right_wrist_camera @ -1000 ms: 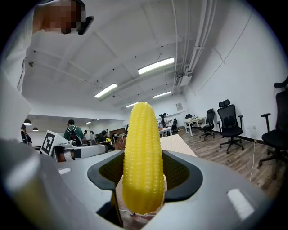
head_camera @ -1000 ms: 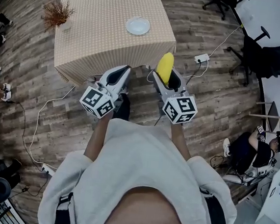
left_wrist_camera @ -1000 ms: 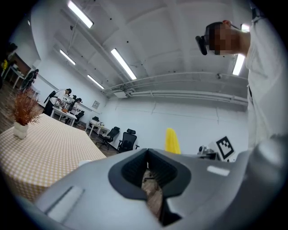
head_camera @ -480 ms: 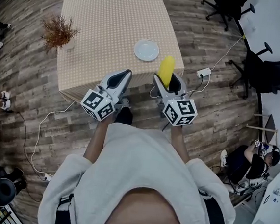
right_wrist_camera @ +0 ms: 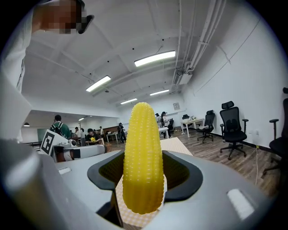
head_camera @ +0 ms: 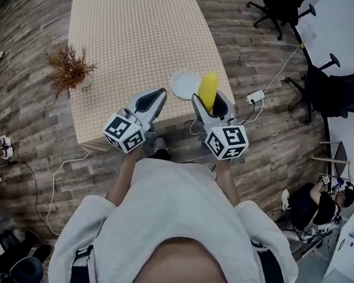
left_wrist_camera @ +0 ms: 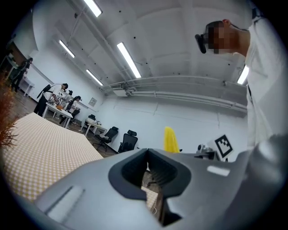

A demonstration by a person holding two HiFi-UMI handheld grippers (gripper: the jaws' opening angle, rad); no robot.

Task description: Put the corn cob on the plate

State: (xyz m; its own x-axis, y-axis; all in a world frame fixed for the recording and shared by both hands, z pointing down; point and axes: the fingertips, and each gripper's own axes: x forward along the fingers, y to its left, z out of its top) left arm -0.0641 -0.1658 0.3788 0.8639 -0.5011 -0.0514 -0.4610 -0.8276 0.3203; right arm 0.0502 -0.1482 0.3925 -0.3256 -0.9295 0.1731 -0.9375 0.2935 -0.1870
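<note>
Nearest you, low in the centre of the head view, both tools are held out ahead of your chest. Your left gripper (head_camera: 154, 97) carries nothing: its own view shows the jaws drawn together, with only a thin slit between the pads. Your right gripper (head_camera: 210, 105) is clamped on the lower part of the corn cob (head_camera: 208, 90). The cob stands upright with its tapered tip pointing away from you, and the right gripper view shows the jaws pressing on both flanks.

Over the last second the checked table (head_camera: 131, 34) has slid down the frame towards you. The plate (head_camera: 182, 83), which sat well above the cob in the upper middle, now lies just left of the cob's tip, partly hidden behind it. Both gripper tips now overlap the table's near edge instead of the wooden floor (head_camera: 259, 133).

I judge the approach nearly finished. What remains is a short reach forward and left, lowering the cob and tipping it flat onto the plate. The dried plant (head_camera: 69, 68) at the left edge of the table is well clear of that path. Office chairs (head_camera: 342, 76) stand far off at the upper right.
</note>
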